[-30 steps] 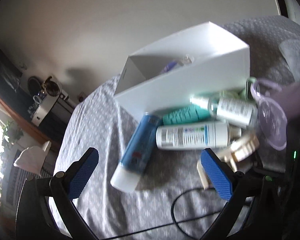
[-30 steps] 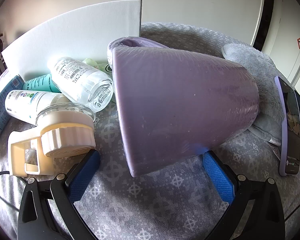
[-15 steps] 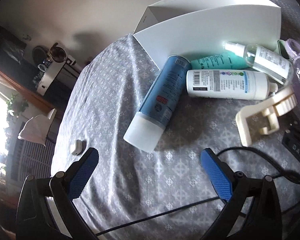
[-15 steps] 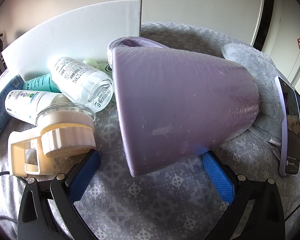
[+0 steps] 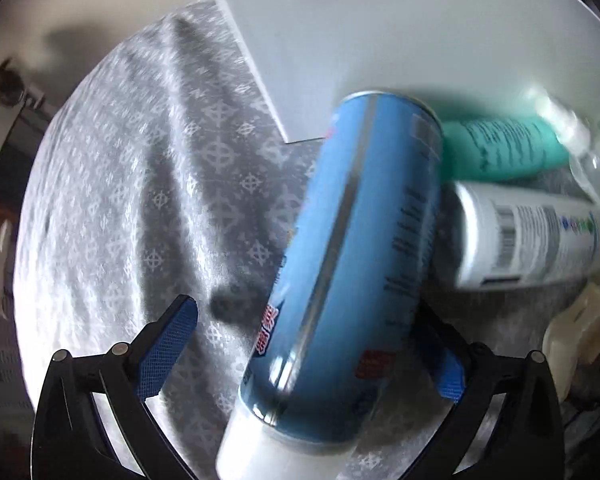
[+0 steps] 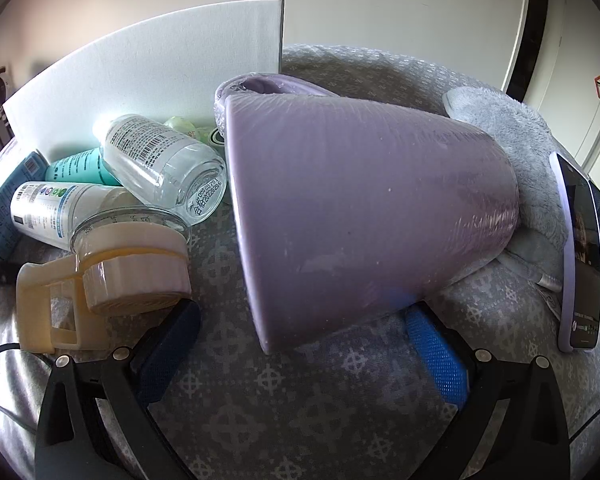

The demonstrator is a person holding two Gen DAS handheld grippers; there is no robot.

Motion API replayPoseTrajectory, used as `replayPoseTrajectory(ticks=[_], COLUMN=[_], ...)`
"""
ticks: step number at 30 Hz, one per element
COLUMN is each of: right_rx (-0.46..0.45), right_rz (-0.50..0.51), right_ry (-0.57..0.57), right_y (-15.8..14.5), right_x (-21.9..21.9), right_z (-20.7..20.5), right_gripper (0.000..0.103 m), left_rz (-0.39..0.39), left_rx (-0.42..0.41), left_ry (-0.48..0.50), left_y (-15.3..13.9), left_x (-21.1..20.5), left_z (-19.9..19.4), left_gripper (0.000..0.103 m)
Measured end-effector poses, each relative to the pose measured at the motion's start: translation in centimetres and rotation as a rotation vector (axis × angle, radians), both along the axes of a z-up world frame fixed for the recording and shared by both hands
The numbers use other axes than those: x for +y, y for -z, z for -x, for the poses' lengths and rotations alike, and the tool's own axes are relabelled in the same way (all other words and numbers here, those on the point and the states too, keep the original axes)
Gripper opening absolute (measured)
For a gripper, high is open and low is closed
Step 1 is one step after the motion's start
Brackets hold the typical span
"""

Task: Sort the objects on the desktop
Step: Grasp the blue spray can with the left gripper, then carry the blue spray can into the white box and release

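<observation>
Our left tongs [image 5: 308,354] gape wide around the lying blue can [image 5: 352,264]; our right tongs [image 6: 304,344] stand wide before the tipped purple cup [image 6: 364,212]. Beyond, bottles lie against the white box [image 6: 148,92].

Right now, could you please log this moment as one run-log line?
left hand-held gripper: open around blue can | right hand-held gripper: open by purple cup | white box: behind

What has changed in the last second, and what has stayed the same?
The left gripper moved forward and down to the blue can, which now lies between its open fingers, not gripped. The right gripper stayed open beside the purple cup; the bottles kept their places.
</observation>
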State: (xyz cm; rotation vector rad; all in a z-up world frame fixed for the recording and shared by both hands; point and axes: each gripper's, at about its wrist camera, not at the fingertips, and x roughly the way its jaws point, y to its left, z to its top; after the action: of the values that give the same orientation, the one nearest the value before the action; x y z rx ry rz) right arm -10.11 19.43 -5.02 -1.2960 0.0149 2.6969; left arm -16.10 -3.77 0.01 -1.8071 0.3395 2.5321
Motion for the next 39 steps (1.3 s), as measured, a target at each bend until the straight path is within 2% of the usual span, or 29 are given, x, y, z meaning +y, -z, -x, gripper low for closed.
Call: replayPoseTrajectory(ticks=[1,2,3,4,5,7,11,16,19,22,25,28,30,32,34,36,37,38,39], right_rx=[0.000,0.000,0.000,0.000,0.000,0.000,0.000,0.000,0.000,0.000,0.000,0.000,0.000,0.000,0.000,0.000,0.000,0.000,0.000], right_rz=[0.001,0.001,0.000,0.001,0.001,0.000,0.000,0.000,0.000,0.000,0.000,0.000,0.000,0.000,0.000,0.000,0.000,0.000,0.000], right_ry=[0.000,0.000,0.000,0.000,0.000,0.000,0.000,0.000,0.000,0.000,0.000,0.000,0.000,0.000,0.000,0.000,0.000,0.000,0.000], right_y=[0.0,0.0,0.0,0.0,0.0,0.0,0.0,0.0,0.0,0.0,0.0,0.0,0.0,0.0,0.0,0.0,0.0,0.0,0.0], right_x=[0.0,0.1,0.0,0.1,0.1,0.1,0.2,0.2,0.2,0.2,0.3,0.3,0.3,0.3,0.3,0.3,0.3,0.4,0.3], right_z=[0.0,0.1,0.0,0.1,0.1,0.1,0.2,0.2,0.3,0.4,0.4,0.5,0.5,0.5,0.5,0.5,0.5,0.5,0.5], right_gripper=[0.103,0.103,0.103,0.103,0.103,0.103,0.103,0.103,0.103,0.103,0.103,0.103,0.103,0.103,0.103,0.103,0.103,0.103,0.103], left_rz=[-0.019,-0.029,-0.034,0.007,0.054,0.161,0.437,0.640,0.694,0.694,0.620,0.579,0.501,0.453,0.374,0.257,0.214,0.174,0.119], left_rx=[0.014,0.041,0.066,0.083,0.080,0.079,0.084,0.138,0.242,0.356,0.428,0.453,0.460,0.456,0.417,0.409,0.438,0.466,0.500], left_ry=[-0.039,-0.049,-0.059,-0.078,-0.078,-0.086,-0.066,0.004,0.003,0.029,0.088,0.166,0.202,0.210,0.187,0.165,0.148,0.131,0.117], left_y=[0.1,-0.1,-0.4,-0.6,-0.9,-1.2,-1.8,-4.8,-8.1,-11.5,-12.7,-13.3,-13.9,-14.2,-14.3,-14.1,-14.4,-15.2,-15.7], left_x=[-0.1,0.1,0.5,1.2,2.1,4.0,7.7,12.0,12.8,13.9,15.6,18.6,18.7,19.0,19.4,19.3,18.9,18.3,17.7], left_z=[-0.3,-1.0,-1.8,-2.7,-3.2,-4.8,-8.2,-9.6,-9.3,-7.7,-5.9,-4.2,-1.7,0.3,2.5,2.9,2.6,2.9,2.3], left_gripper=[0.099,0.085,0.075,0.062,0.057,0.054,0.052,0.051,0.051,0.051,0.051,0.051,0.051,0.051,0.052,0.060,0.071,0.088,0.094])
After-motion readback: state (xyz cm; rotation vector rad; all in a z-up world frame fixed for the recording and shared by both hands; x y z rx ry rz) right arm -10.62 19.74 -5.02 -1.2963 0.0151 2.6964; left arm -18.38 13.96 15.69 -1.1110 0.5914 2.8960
